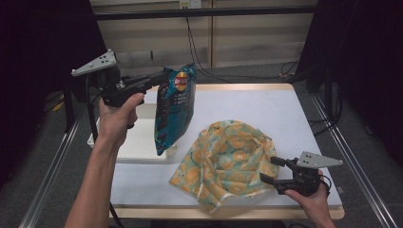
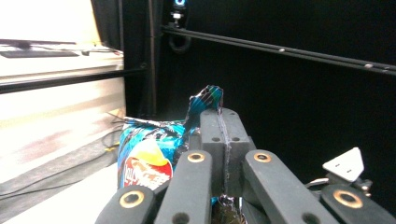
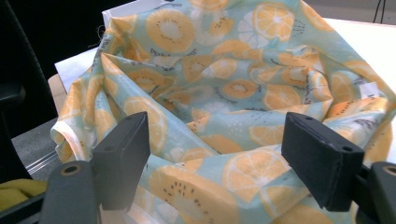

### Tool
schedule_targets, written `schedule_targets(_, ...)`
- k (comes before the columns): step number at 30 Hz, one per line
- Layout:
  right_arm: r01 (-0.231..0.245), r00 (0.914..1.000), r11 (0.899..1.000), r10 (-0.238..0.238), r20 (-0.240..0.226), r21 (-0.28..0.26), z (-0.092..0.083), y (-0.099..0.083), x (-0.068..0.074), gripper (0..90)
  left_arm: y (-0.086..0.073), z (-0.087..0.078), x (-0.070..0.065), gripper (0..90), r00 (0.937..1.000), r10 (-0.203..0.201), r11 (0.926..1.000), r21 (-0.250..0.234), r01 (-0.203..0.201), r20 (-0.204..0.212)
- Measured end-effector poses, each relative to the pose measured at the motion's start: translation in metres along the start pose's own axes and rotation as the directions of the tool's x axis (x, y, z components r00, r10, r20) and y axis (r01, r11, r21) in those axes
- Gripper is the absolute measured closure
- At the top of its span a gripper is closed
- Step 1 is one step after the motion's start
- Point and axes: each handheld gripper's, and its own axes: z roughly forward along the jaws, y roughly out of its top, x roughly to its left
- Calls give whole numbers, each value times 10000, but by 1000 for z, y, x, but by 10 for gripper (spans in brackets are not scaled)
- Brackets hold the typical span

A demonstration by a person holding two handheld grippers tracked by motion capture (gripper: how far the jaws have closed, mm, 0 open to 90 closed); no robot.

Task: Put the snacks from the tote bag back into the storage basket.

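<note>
A blue chip bag (image 1: pixel 173 111) hangs upright in the air over the table's left part, held by its top corner. My left gripper (image 1: pixel 164 76) is shut on that corner, and in the left gripper view the crimped foil edge (image 2: pixel 208 100) sticks out past the closed jaws (image 2: pixel 223 126). A cloth bag printed with orange slices (image 1: pixel 225 159) lies crumpled on the table's near middle. My right gripper (image 1: pixel 272 170) sits low just right of it, open. In the right gripper view the cloth (image 3: pixel 224 79) lies beyond and between the spread pads (image 3: pixel 217 149), untouched.
A shallow white tray (image 1: pixel 138 142) rests on the white table top (image 1: pixel 266 109) at the left, just below the hanging bag. Metal rails run along both sides of the table. Cables lie on the floor behind its far edge.
</note>
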Motion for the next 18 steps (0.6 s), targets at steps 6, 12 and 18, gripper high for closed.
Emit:
schedule_targets(6, -35, 10000, 10000, 35, 78, -37, -2, 0, -2, 233, -6, -13, 14, 900, 9980, -106, 9997, 231, 121, -627)
schedule_targets(12, 26, 10000, 10000, -27, 59, 92, 2, -2, -3, 234, -10, -30, 26, 900, 9920, -173, 9994, 289, 210, -1254)
schedule_targets(18, 58, 10000, 9999, -58, 13, 117, 2, -1, -4, 234, -12, -45, 36, 900, 9848, -233, 9997, -6, 235, -1723)
